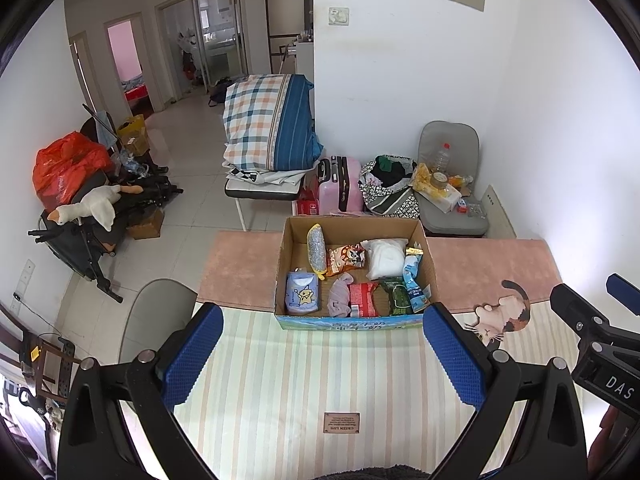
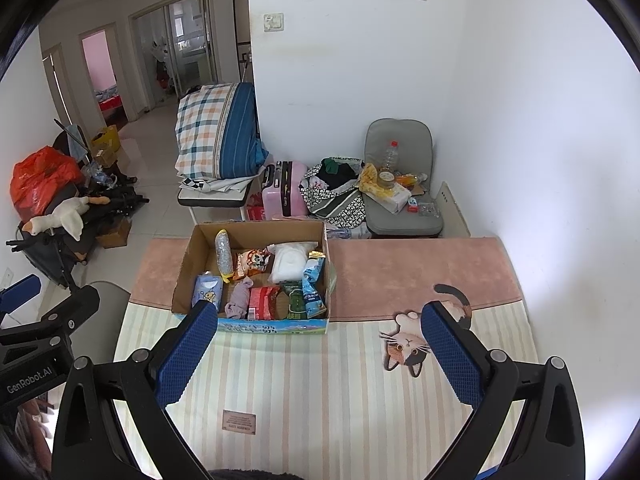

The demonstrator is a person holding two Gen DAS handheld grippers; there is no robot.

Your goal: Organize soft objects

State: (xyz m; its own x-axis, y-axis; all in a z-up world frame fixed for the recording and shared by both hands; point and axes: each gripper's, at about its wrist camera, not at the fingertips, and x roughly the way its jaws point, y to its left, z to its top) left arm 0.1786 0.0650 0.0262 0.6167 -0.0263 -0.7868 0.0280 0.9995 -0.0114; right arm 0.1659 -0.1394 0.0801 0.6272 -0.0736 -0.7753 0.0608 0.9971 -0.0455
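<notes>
We are looking over a striped mat [image 1: 304,380] on the counter; our left gripper [image 1: 322,352] is hanging wide open, empty, before the cardboard box [image 1: 352,322] of soft packets. In the right view, our right gripper [image 2: 320,354] is gaping empty too, the box [image 2: 276,326] lying ahead-left.

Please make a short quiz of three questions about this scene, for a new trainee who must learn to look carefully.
1. True or false: the left gripper is shut on a packet.
2. Which item lies at the near left corner inside the cardboard box? A) white bag B) blue tissue pack C) red packet
3. What animal is printed on the striped mat?

Key
1. False; both it and the right gripper are open and hold nothing.
2. B, the blue tissue pack.
3. A cat.
</notes>
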